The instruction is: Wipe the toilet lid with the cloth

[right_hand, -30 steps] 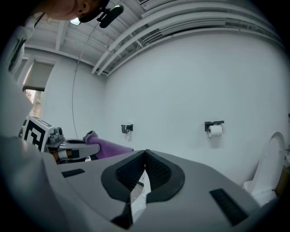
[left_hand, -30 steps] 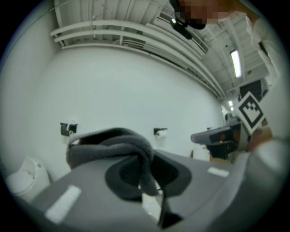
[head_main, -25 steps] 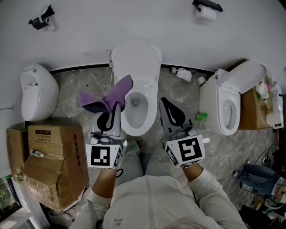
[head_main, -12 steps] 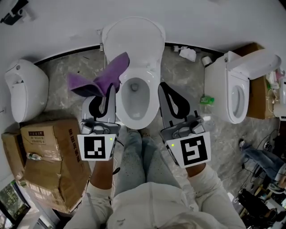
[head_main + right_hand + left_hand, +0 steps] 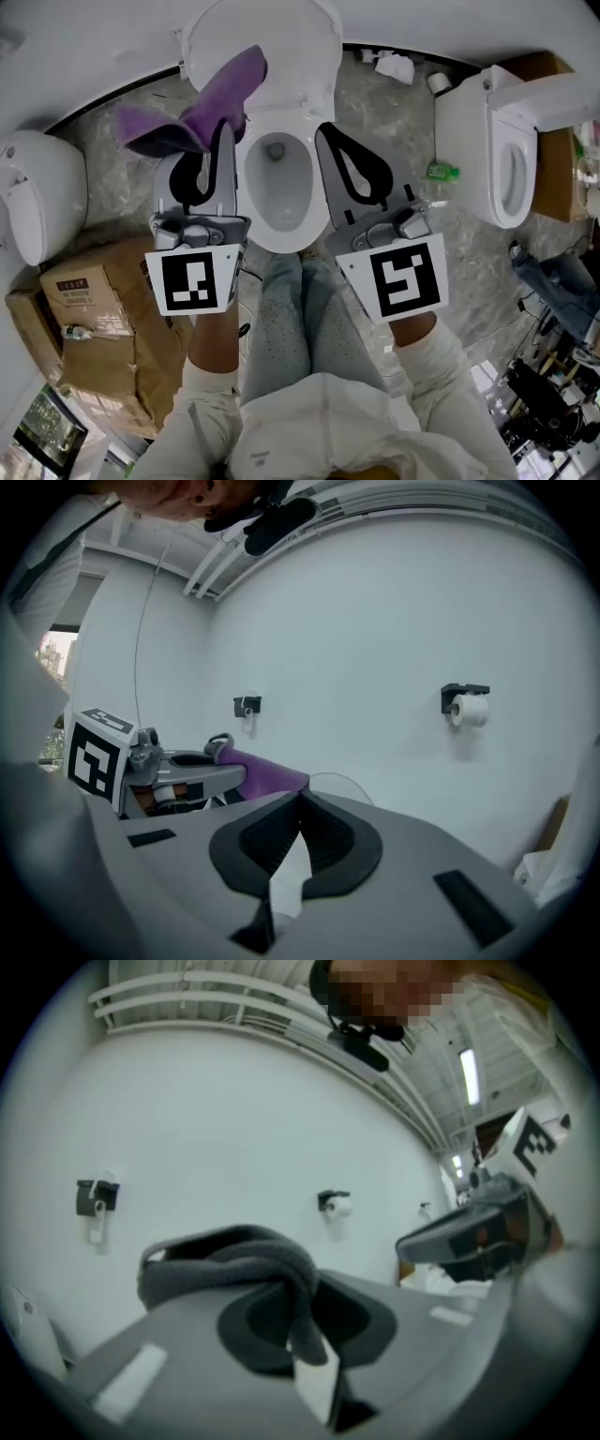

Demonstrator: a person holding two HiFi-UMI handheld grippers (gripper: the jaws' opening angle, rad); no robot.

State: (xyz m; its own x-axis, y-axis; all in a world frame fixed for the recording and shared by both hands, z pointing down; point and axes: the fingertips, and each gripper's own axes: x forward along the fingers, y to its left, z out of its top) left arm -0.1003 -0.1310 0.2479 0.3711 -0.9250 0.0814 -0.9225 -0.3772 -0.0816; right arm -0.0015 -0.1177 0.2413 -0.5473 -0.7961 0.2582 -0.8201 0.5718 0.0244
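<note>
A white toilet stands in the middle of the head view, its lid raised against the wall and its bowl open. My left gripper is shut on a purple cloth, which flops out left of the bowl and up over the lid's edge. In the left gripper view the cloth looks grey and drapes over the jaws. My right gripper is shut and empty, at the bowl's right rim. The right gripper view shows its closed tips, with the cloth at the left.
A second toilet stands at the right and a third at the left. Cardboard boxes sit at the lower left. The person's legs are right before the bowl. A toilet-roll holder hangs on the wall.
Both grippers have come forward and lower towards the toilet, flanking the bowl. The cloth stays gripped in the left one. The right jaws stay shut.
</note>
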